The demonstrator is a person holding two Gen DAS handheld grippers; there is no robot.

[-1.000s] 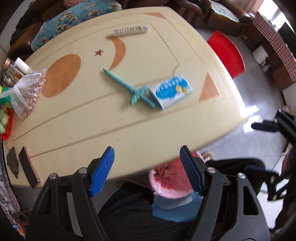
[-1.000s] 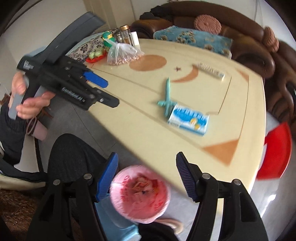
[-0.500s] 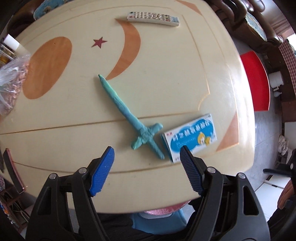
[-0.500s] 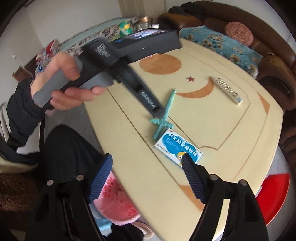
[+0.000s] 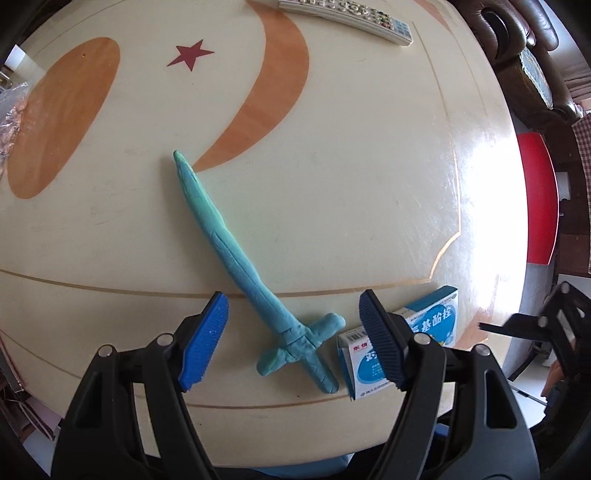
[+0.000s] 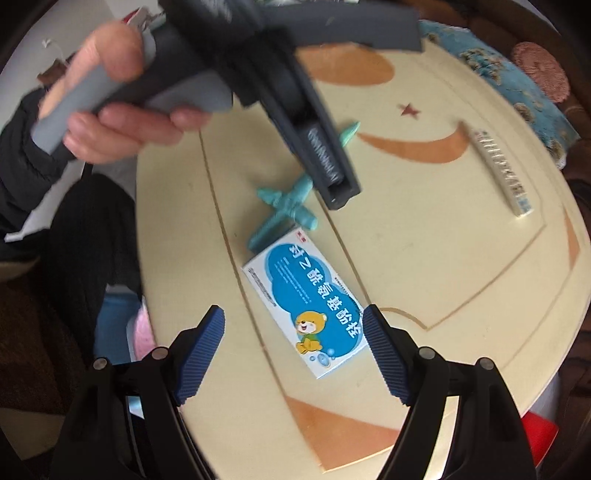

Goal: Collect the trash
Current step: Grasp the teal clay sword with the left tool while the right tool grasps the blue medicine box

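A teal clay sword (image 5: pixel 236 258) lies slantwise on the cream table (image 5: pixel 369 192). Its hilt (image 6: pixel 286 208) nearly touches a blue and white medicine box (image 6: pixel 310 306). My left gripper (image 5: pixel 293 347) hangs open over the hilt, with the box (image 5: pixel 432 328) just right of its right finger. My right gripper (image 6: pixel 293 350) is open above the box, and its pads are clear of it. In the right wrist view a hand (image 6: pixel 122 125) holds the left gripper's dark body over the sword's blade and hides most of it.
A white remote (image 5: pixel 347 14) lies at the table's far side. A clear bag of nuts (image 5: pixel 11 122) sits at the left edge. A red stool (image 5: pixel 535 199) stands past the right edge. A pink bin (image 6: pixel 142 332) is below the near edge, beside a dark trouser leg (image 6: pixel 92 229).
Both grippers have come forward and down over the table, so sword and box look much larger. The pink bin has slid out from between the fingers. The right jaws stand slightly wider.
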